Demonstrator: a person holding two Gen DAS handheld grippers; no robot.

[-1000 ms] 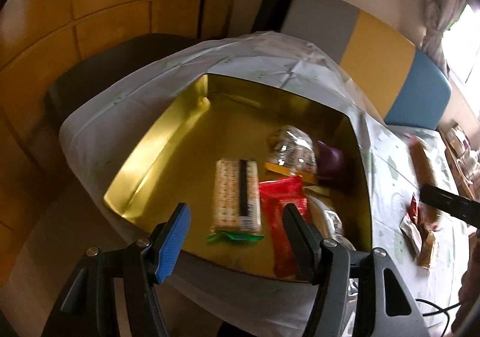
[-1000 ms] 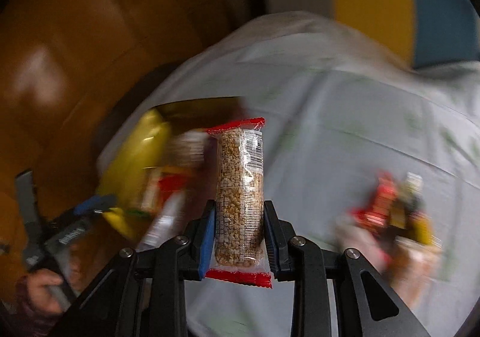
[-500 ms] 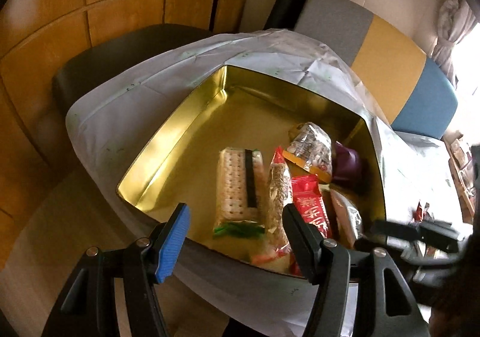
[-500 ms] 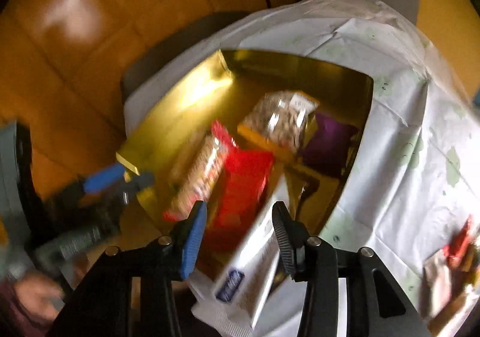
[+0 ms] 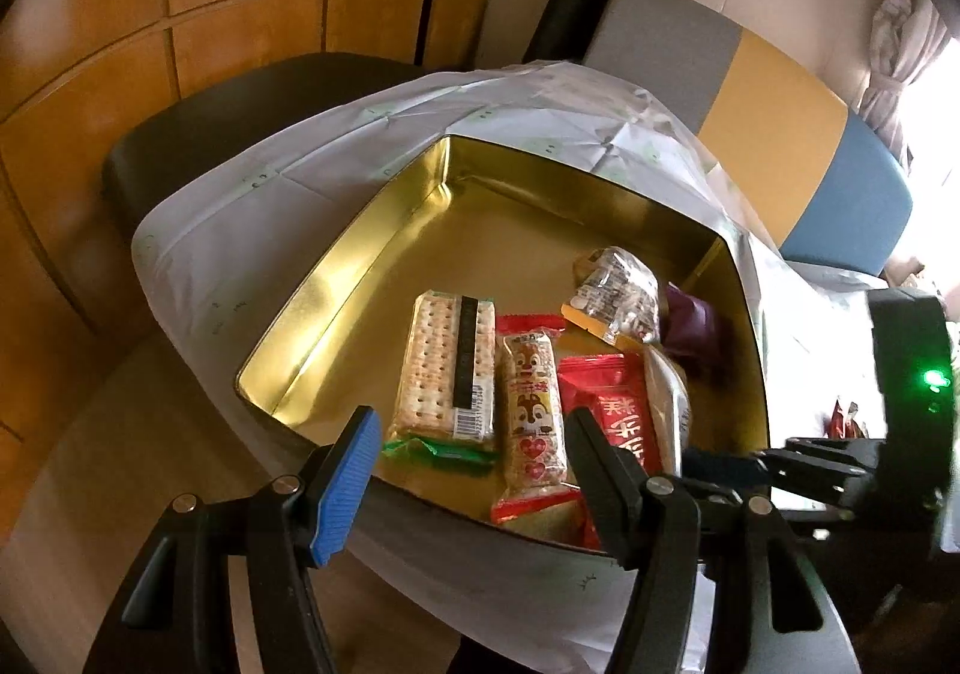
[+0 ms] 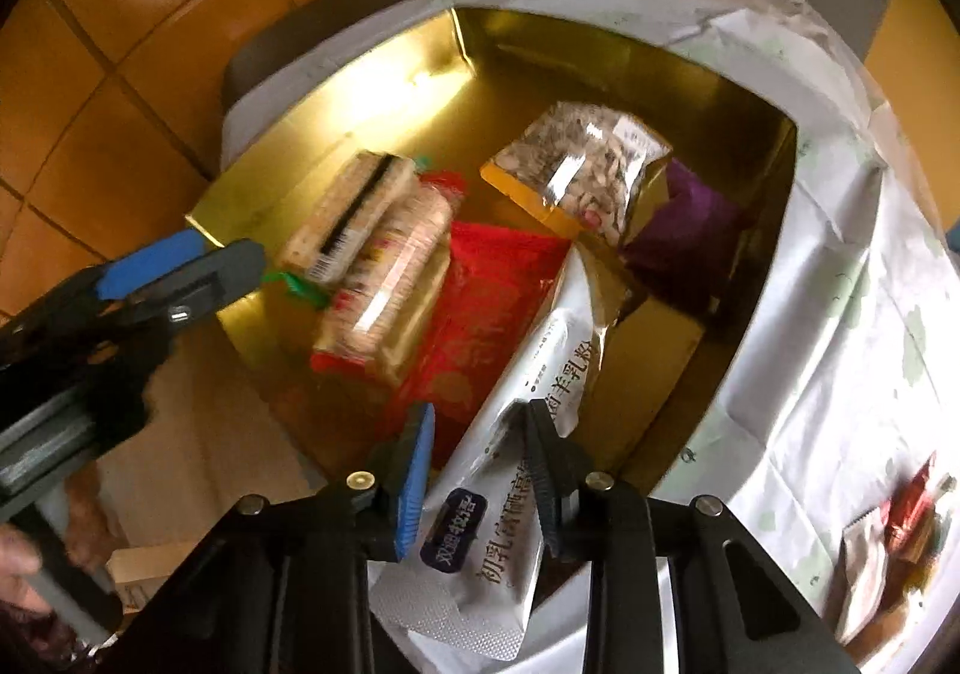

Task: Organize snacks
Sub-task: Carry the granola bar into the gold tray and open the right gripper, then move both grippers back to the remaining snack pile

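Snacks [image 5: 531,410] fill the tin [image 5: 336,308]; right claw [image 6: 477,470] tilts steeply down, closing.

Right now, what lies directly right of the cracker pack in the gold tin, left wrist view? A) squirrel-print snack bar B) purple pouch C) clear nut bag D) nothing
A: the squirrel-print snack bar lies alongside the cracker pack inside the gold tin.

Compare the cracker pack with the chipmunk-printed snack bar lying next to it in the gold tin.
The cracker pack is wider than the chipmunk snack bar. The cracker pack is clear film with a black strip, a barcode label and a green end; the snack bar is printed with a cartoon and hearts and has red ends. The snack bar reaches closer to the tin's near edge. Both lie flat, side by side and lengthwise, inside the tin.
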